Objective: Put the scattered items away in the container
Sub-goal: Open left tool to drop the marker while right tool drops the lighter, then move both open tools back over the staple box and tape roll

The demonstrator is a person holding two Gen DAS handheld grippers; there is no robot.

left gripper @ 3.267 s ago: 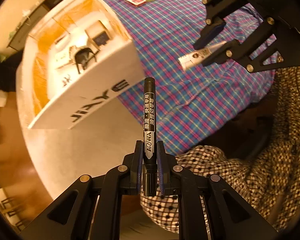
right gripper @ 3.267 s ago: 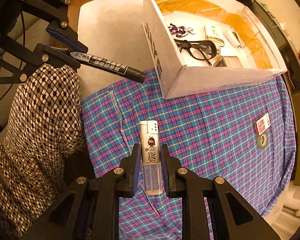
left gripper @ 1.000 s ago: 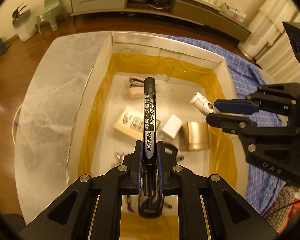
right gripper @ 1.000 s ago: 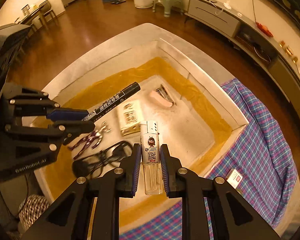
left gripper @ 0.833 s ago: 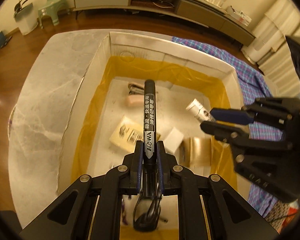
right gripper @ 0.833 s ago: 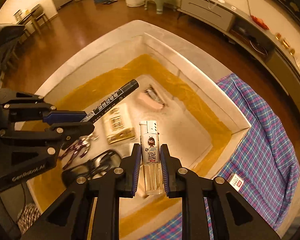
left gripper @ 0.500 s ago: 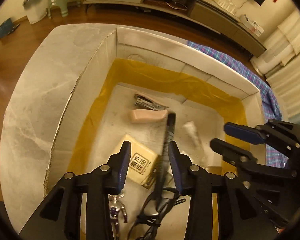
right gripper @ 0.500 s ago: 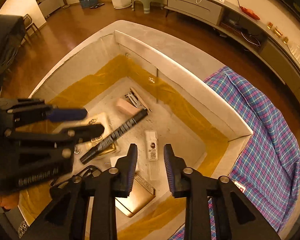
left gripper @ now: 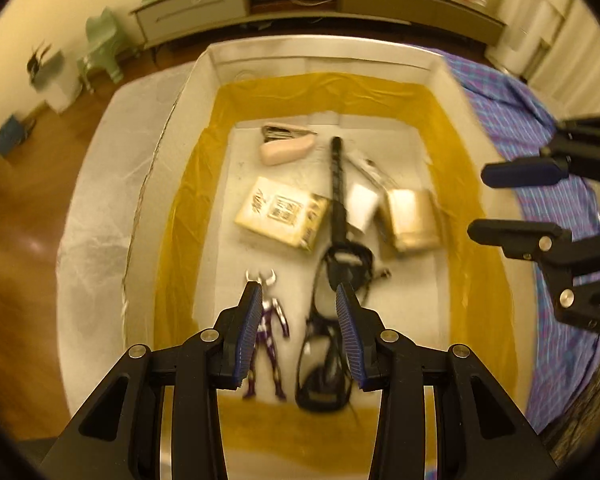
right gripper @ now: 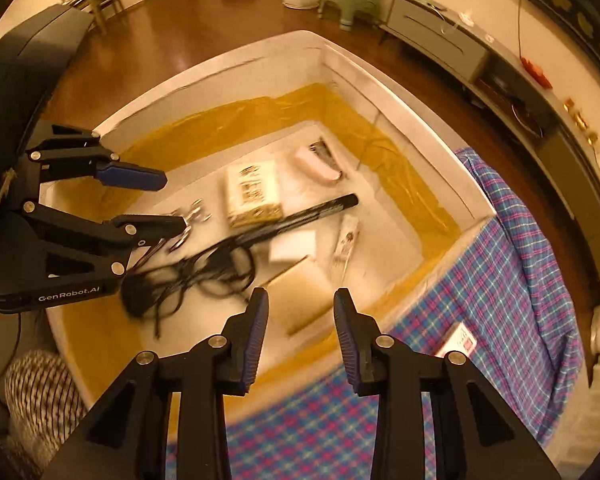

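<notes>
Marker (left gripper: 337, 184), lighter (right gripper: 346, 242) lie in box (left gripper: 320, 50); both grippers' fingers spread.

The box (left gripper: 440, 68) is open on top, so entry from above is free. Its floor is crowded: marker (left gripper: 337, 184), glasses (left gripper: 324, 344), toy figure (left gripper: 270, 332) and stapler (left gripper: 286, 148) lie close together. Bare floor shows along the left wall and near corner. The walls bar sideways entry.
</notes>
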